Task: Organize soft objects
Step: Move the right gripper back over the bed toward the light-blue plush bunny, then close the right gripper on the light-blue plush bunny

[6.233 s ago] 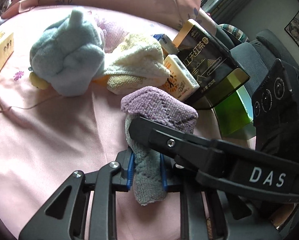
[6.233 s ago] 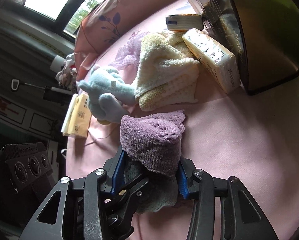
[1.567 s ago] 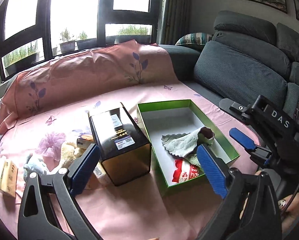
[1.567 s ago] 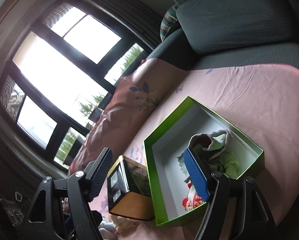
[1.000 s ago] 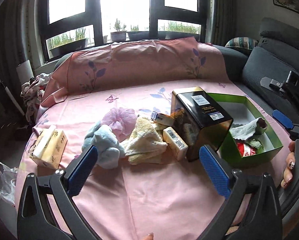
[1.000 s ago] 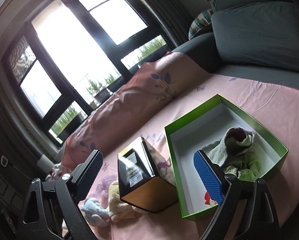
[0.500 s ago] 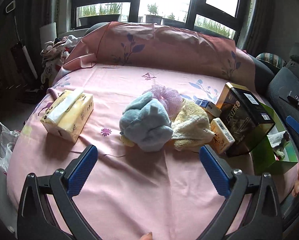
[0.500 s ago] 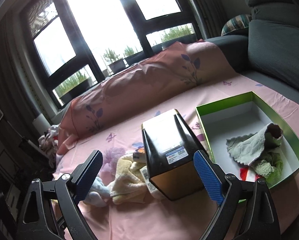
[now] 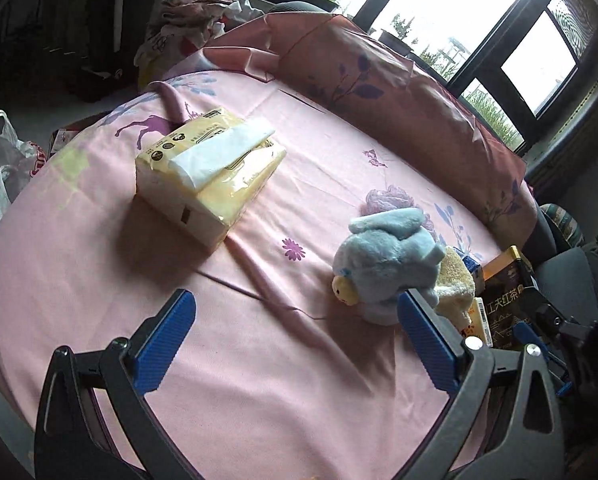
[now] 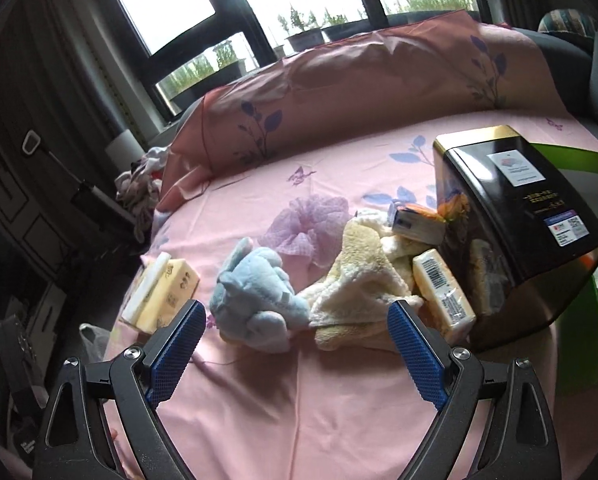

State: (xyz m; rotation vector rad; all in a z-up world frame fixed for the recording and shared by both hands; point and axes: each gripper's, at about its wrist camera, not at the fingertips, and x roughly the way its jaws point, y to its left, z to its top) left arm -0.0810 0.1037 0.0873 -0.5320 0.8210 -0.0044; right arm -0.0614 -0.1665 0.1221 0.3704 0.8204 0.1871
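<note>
both tools stood wide with nothing between their ribbed blue pads: the left tool (image 9: pixel 297 332) hung over bare pink cloth, and the right tool (image 10: pixel 295 340) hung over the pile of soft things. the surface (image 9: pixel 259 380) was round-edged and draped in a smooth pink sheet printed with purple flowers and leaves, creased in long ridges.

the blue plush toy (image 10: pixel 255 300) was a fuzzy, lumpy bundle with a small yellow part at one side, lying near the middle of the sheet. touching it on one side was the cream towel (image 10: pixel 359 280), thick, nubbly and crumpled into a heap. just behind both lay the lilac mesh puff (image 10: pixel 309 228), gathered into ruffles.

a glossy black tin (image 10: pixel 515 236) with a gold rim lay tipped on its side beside the towel, and a small yellow wrapped packet (image 10: pixel 445 296) leaned against it. the green box (image 10: pixel 595 320) sat behind the tin at the frame's edge. a soft yellow tissue pack (image 9: pixel 211 172), a white sheet sticking out of its top, rested well apart from the pile.
</note>
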